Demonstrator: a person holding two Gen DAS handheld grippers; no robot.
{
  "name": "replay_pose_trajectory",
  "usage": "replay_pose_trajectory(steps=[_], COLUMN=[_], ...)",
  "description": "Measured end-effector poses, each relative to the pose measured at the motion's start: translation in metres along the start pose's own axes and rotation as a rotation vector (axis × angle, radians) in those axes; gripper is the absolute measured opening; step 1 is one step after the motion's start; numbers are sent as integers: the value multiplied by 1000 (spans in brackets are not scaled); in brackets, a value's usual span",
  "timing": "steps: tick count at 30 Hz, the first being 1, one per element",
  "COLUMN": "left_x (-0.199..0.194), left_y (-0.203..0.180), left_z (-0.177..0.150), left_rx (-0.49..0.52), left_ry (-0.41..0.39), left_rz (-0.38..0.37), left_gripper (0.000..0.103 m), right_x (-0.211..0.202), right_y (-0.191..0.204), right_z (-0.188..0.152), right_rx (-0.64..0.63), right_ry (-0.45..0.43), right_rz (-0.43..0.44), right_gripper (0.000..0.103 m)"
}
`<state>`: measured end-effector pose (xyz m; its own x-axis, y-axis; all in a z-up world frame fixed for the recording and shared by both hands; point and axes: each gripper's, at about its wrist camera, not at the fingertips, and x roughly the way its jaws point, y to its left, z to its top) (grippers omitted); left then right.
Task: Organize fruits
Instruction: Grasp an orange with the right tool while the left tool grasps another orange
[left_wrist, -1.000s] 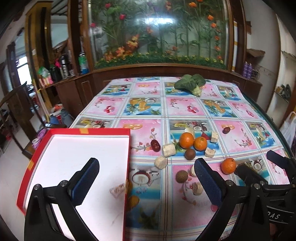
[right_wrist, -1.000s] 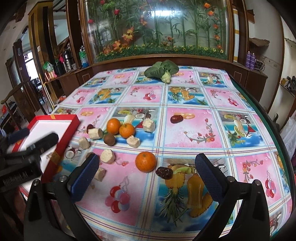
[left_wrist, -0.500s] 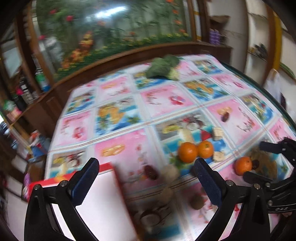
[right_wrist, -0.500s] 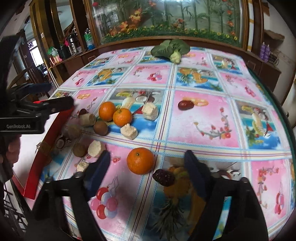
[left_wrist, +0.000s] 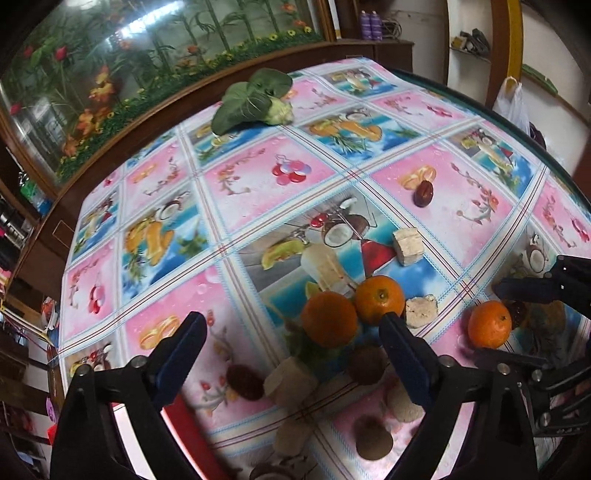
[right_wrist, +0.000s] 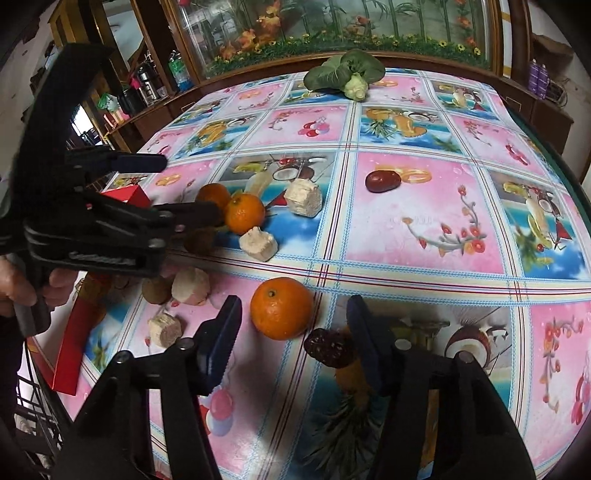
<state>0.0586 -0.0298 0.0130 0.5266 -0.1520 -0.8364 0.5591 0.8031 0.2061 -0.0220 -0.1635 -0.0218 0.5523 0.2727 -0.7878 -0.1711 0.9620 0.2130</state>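
A home dining room: a bench under a fruit-print oilcloth, a dark wooden sideboard along the far wall, flower-painted glass panel above, thermos flasks far left.

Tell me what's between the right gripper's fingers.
The right gripper frames the lone orange and a wrinkled dark date by its right finger, shown in the right wrist view.

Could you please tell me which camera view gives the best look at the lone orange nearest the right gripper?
The right wrist view shows it best: the lone orange sits whole and large just ahead of the open right gripper. In the left wrist view the same orange is smaller, near the right edge, beside the right gripper's fingers.
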Motion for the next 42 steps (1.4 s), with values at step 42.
replay_pose_trajectory(steps=[42], left_x=[24], left_y=[3], left_z=[-2], left_rx=[92], left_ry=[101], left_rz=[-240], left_gripper=[48], right_x=[0], right_y=[1], right_z=[0], right_rx=[2], right_ry=[-12], right_rz=[36], right_gripper=[35])
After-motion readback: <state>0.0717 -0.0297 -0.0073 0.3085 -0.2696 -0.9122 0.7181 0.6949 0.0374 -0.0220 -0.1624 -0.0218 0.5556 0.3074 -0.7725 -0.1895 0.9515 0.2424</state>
